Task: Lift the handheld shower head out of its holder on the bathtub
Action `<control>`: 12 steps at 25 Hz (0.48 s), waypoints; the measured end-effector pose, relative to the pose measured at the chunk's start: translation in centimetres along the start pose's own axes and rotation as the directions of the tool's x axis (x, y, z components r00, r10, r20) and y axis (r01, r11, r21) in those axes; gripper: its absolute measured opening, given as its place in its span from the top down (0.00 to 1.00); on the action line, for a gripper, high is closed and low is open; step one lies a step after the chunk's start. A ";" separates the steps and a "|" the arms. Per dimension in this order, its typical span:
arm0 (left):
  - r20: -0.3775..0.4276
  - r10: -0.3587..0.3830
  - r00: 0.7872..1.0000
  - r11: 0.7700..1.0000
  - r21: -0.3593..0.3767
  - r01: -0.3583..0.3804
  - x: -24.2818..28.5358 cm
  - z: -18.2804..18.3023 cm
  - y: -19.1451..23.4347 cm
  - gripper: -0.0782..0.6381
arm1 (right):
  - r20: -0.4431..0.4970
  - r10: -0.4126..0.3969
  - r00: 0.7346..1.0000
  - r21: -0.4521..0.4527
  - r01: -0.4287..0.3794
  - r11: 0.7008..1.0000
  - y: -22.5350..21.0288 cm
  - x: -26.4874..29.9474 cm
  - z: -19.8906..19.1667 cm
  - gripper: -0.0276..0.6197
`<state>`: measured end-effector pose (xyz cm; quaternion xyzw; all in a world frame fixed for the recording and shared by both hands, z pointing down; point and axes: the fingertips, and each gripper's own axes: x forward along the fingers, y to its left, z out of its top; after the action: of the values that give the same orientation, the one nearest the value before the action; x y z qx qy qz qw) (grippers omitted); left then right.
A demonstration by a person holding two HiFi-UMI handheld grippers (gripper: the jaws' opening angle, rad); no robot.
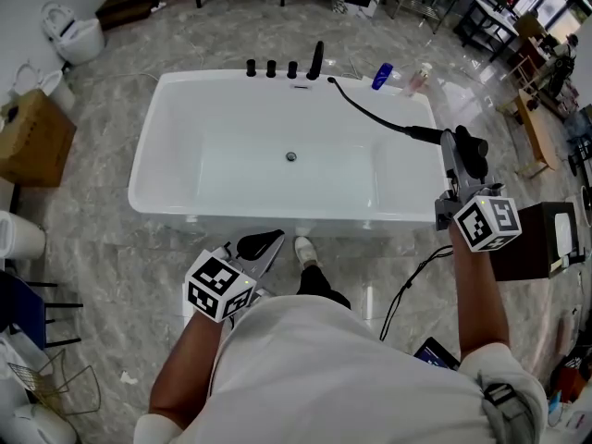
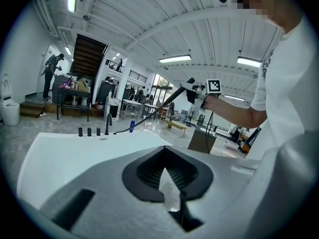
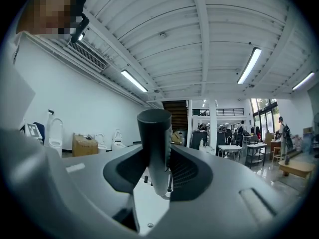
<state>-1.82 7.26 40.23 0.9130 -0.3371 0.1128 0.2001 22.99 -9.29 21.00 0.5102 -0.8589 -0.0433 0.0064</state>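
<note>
The white bathtub (image 1: pixel 148 169) lies ahead of me, with a black faucet (image 1: pixel 316 60) and three knobs (image 1: pixel 271 67) on its far deck. My right gripper (image 1: pixel 455 160) is shut on the black handheld shower head (image 1: pixel 424 134), held in the air over the tub's right end. Its black hose (image 1: pixel 365 109) trails back to the deck near the faucet. In the right gripper view the dark handle (image 3: pixel 154 143) stands clamped between the pads. My left gripper (image 1: pixel 264 245) hangs shut and empty by my body, short of the tub's near rim; its tips (image 2: pixel 163 167) meet.
A blue bottle (image 1: pixel 382 76) and a clear bottle (image 1: pixel 421 79) stand on the tub's far right corner. A cardboard box (image 1: pixel 32 137) and a toilet (image 1: pixel 72 33) are at the left. A brown box (image 1: pixel 541 239) and a floor cable (image 1: pixel 407 285) are at my right.
</note>
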 end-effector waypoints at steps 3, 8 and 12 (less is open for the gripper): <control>0.002 0.001 1.000 1.000 0.002 -0.001 -0.3 0.1 0.0 0.88 | -0.004 -0.003 1.000 -0.002 0.003 1.000 0.4 -0.1 -0.3 0.74; 0.004 0.000 1.000 1.000 0.003 0.000 -0.3 -0.1 0.0 0.88 | -0.014 0.009 1.000 0.002 -0.009 1.000 1.0 0.0 -1.0 0.74; 0.004 0.001 1.000 1.000 0.001 -0.001 -0.1 0.0 -0.2 0.88 | -0.017 0.013 1.000 0.003 -0.013 1.000 1.0 -0.1 -1.0 0.73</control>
<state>-1.75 7.49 40.16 0.9132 -0.3380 0.1113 0.1987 22.25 -8.83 22.09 0.5048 -0.8623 -0.0378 0.0132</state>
